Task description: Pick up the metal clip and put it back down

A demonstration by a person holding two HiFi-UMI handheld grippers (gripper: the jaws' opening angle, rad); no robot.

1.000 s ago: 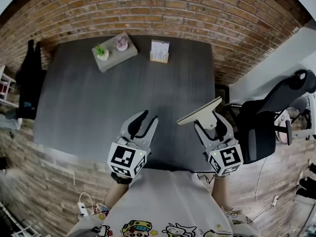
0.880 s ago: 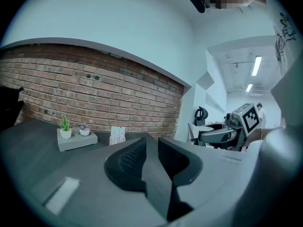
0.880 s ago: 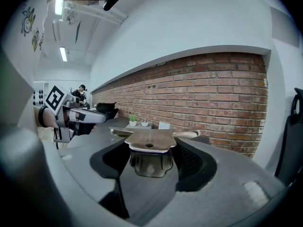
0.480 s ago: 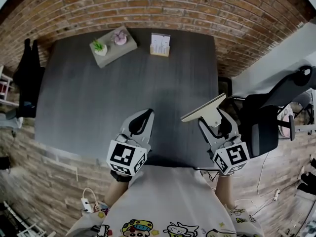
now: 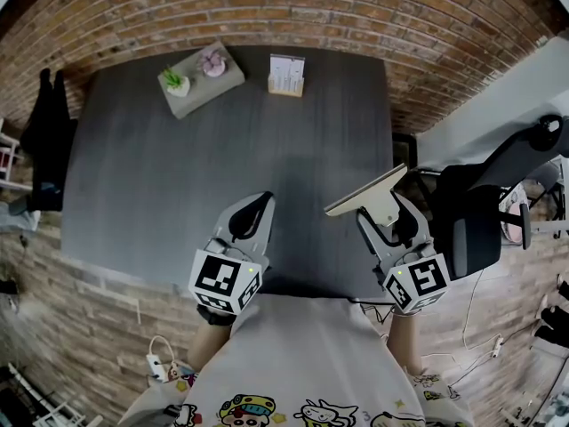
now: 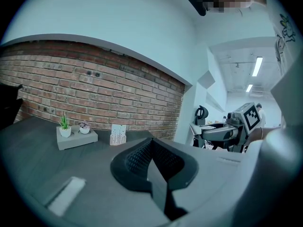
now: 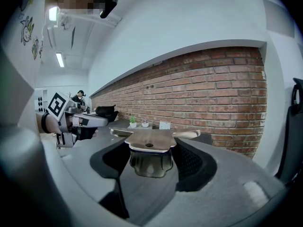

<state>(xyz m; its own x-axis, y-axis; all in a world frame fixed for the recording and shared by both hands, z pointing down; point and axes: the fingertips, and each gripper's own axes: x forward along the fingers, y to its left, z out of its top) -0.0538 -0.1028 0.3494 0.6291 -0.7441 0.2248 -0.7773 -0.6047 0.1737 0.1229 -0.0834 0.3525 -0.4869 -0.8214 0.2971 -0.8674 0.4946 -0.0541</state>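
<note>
- The right gripper's (image 7: 152, 151) jaws stand wide, pressed on the 2 sides of the metal clip (image 7: 150, 143); the clip's flat, wide plate juts out past the fingertips.
- The left gripper's (image 6: 151, 149) jaws have just been closing and now meet, with nothing between them.
- In the head view the metal clip (image 5: 366, 196) sits in the right gripper (image 5: 384, 217) over the near right part of the dark table (image 5: 222, 149).
- The left gripper (image 5: 258, 206) hangs over the table's near edge, well apart from the right 1.
- At the far edge stand a grey tray (image 5: 203, 78) with 2 small plants and a card holder (image 5: 286, 75), before a brick wall (image 5: 293, 7).
</note>
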